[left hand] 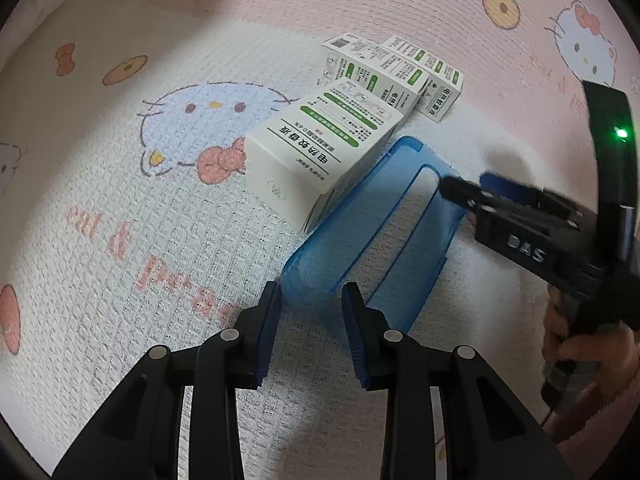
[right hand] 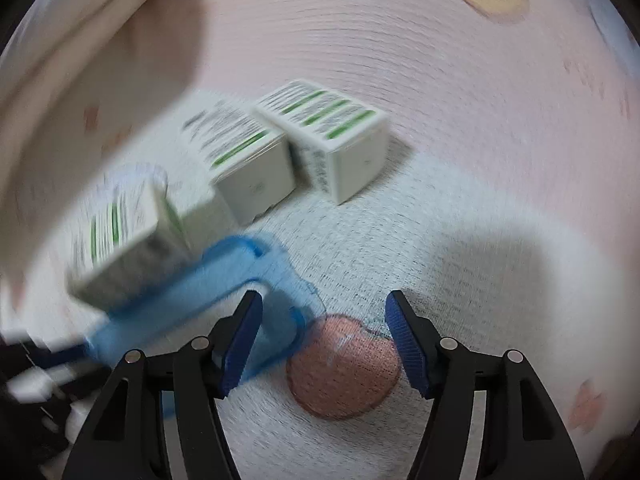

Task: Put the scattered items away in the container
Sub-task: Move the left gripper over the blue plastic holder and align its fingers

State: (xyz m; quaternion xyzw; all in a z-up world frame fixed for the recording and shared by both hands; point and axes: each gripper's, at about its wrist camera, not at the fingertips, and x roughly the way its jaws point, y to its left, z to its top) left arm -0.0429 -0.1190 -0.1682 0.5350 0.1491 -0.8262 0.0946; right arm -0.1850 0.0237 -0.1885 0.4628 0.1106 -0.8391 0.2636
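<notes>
Blue tray (left hand: 372, 236) lay just ahead of the left gripper (left hand: 310, 300), whose half-open jaws straddled its near corner without pinching, likely to steady it. Right gripper (right hand: 322, 320), wide and empty, sat at the far end. Three boxes (left hand: 320, 156) waited beyond, one touching the tray edge.

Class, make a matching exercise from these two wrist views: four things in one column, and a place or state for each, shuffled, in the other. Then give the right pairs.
Column A
1. nearest white box
2. blue plastic tray
3. two far boxes
4. right gripper

Column B
a. side by side at the back
b. open, nothing between its pads
c. lying flat on the patterned cloth
d. one end resting on the tray's rim

Pairs: 1-d, 2-c, 3-a, 4-b
</notes>
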